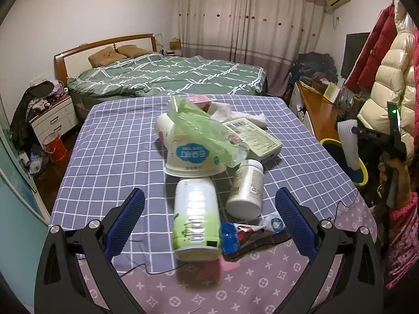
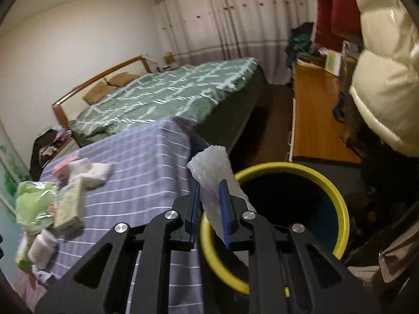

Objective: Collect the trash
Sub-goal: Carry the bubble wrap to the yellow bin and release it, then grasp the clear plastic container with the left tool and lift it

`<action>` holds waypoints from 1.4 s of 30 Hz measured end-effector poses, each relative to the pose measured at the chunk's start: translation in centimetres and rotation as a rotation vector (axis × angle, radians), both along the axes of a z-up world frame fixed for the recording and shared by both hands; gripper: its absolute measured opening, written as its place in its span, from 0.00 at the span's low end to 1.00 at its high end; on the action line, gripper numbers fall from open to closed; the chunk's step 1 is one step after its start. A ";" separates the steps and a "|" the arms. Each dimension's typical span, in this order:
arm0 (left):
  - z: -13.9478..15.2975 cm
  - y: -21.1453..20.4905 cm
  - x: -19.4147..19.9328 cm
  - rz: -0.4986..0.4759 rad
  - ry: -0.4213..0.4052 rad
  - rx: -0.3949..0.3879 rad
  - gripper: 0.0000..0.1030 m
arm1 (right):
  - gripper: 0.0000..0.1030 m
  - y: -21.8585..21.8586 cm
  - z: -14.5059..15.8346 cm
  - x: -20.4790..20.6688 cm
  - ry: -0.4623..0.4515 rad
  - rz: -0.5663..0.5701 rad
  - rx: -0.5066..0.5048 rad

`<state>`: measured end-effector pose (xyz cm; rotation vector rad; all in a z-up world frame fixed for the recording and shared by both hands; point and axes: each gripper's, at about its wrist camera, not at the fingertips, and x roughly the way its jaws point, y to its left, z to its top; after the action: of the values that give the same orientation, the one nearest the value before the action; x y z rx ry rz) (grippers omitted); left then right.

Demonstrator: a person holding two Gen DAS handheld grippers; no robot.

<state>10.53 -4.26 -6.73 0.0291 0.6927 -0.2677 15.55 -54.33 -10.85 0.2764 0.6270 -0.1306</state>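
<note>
several trash items point(image 1: 199, 162) on checked tablecloth point(image 1: 110, 141), green bed point(image 1: 167, 78) behind

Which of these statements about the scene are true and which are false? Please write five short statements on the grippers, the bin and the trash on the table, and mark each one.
1. The right gripper is shut on a roll of white bubble wrap. True.
2. The bin has a red rim. False: its rim is yellow.
3. The left gripper holds the green-labelled bottle. False: the gripper is open and the bottle lies on the table between its fingers.
4. A green plastic bag lies on top of the overturned white cup. True.
5. The bubble wrap is already inside the bin. False: it is held near the bin's rim.
</note>
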 end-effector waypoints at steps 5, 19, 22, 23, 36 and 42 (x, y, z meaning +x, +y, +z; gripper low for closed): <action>-0.1 -1.0 0.5 -0.011 0.006 0.016 0.95 | 0.19 -1.9 -2.3 0.2 0.033 -0.048 0.012; -1.0 -1.0 1.0 -0.015 0.030 0.022 0.95 | 0.32 -1.3 -2.2 -1.7 0.026 -0.076 0.007; -1.6 -0.9 1.3 -0.010 0.038 0.034 0.95 | 0.33 -0.8 -2.2 -2.0 0.028 -0.064 0.012; -1.8 -0.8 1.6 -0.007 0.044 0.037 0.95 | 0.33 -0.6 -2.2 -2.1 0.029 -0.058 0.014; -6.0 0.0 5.2 0.035 0.175 0.056 0.69 | 0.33 0.3 -2.8 -2.3 0.042 -0.031 0.039; -7.0 0.6 4.8 0.043 0.194 0.057 0.59 | 0.33 0.8 -3.1 -2.2 0.049 -0.018 0.041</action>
<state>15.32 -3.66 -13.77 0.0429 0.8926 -0.2114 13.36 -53.51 -13.93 0.3190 0.6767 -0.1419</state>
